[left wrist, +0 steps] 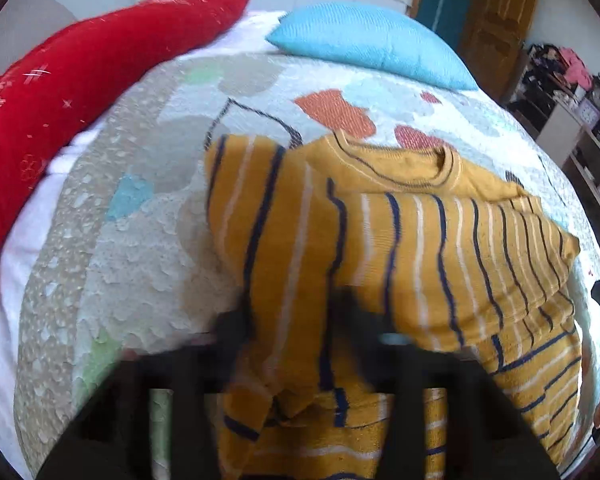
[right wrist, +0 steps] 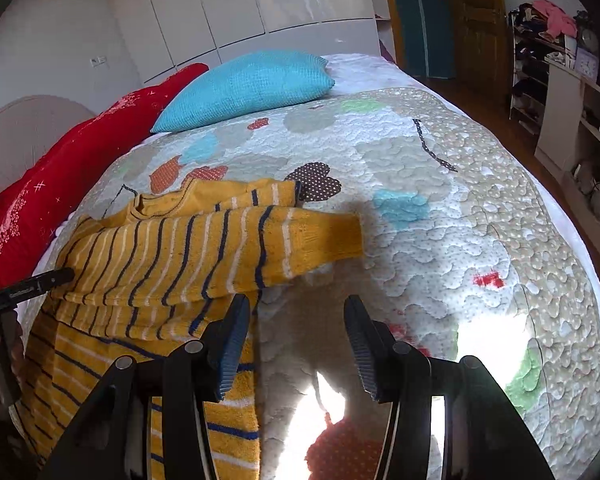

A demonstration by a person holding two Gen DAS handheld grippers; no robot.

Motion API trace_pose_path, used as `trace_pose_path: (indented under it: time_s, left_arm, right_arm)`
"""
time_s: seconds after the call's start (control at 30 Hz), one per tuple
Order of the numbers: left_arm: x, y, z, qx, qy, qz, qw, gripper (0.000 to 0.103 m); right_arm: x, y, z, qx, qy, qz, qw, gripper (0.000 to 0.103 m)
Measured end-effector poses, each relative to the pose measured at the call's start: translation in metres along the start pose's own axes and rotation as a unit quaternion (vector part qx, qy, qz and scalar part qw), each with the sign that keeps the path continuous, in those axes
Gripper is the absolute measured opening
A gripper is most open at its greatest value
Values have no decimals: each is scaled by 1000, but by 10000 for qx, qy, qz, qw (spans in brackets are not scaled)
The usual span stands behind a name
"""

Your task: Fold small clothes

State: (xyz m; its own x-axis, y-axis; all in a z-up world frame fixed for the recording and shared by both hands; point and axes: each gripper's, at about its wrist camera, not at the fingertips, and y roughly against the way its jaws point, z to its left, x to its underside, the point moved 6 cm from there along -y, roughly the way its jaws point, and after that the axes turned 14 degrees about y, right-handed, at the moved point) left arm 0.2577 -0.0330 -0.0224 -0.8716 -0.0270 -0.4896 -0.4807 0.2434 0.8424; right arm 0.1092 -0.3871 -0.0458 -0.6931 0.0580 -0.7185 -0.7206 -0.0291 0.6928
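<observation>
Sweater: the mustard-yellow striped sweater (right wrist: 152,256) is lying on the patchwork quilt (right wrist: 440,240), collar pointing toward the blue pillow (right wrist: 248,88), one sleeve (right wrist: 300,236) folded across the body.
Left gripper: the left gripper (left wrist: 292,320) is pinching a lifted fold of the sweater's other sleeve (left wrist: 260,208), fabric bunching up between the two dark fingers; motion blur is softening that view.
Right gripper: the right gripper (right wrist: 296,336) is hanging over the quilt just beside the sweater's edge, jaws spread wide with nothing between them, the left pad (right wrist: 232,344) overlapping the hem.
Landmark: the blue pillow is sitting at the far end of the quilt, the sweater nearer the cameras.
Red pillow: the red pillow (right wrist: 72,168) is resting beside the blue pillow, near the sweater's shoulder.
</observation>
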Motion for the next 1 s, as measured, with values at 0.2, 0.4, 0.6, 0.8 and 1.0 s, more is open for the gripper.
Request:
trace_pose_path:
  time_s: [0.2, 0.4, 0.6, 0.8, 1.0]
  left_arm:
    - [-19, 17, 45, -179, 479, -389, 9979, 18]
    - [-8, 4, 60, -194, 277, -261, 9991, 26]
    - [-14, 45, 66, -11, 639, -552, 9964, 51]
    - [-18, 30, 62, -198, 633, -510, 9965, 96]
    - [4, 11, 80, 36, 1055, 256, 9941, 96]
  right_arm:
    - [2, 4, -5, -78, -120, -37, 9999, 53]
    - [-18, -2, 6, -104, -153, -210, 9996, 53]
    - [-52, -2, 40, -396, 31, -535, 9978, 53]
    - [-45, -64, 59, -659, -26, 242, 9975, 55]
    - [-42, -63, 41, -391, -57, 494, 9980, 55]
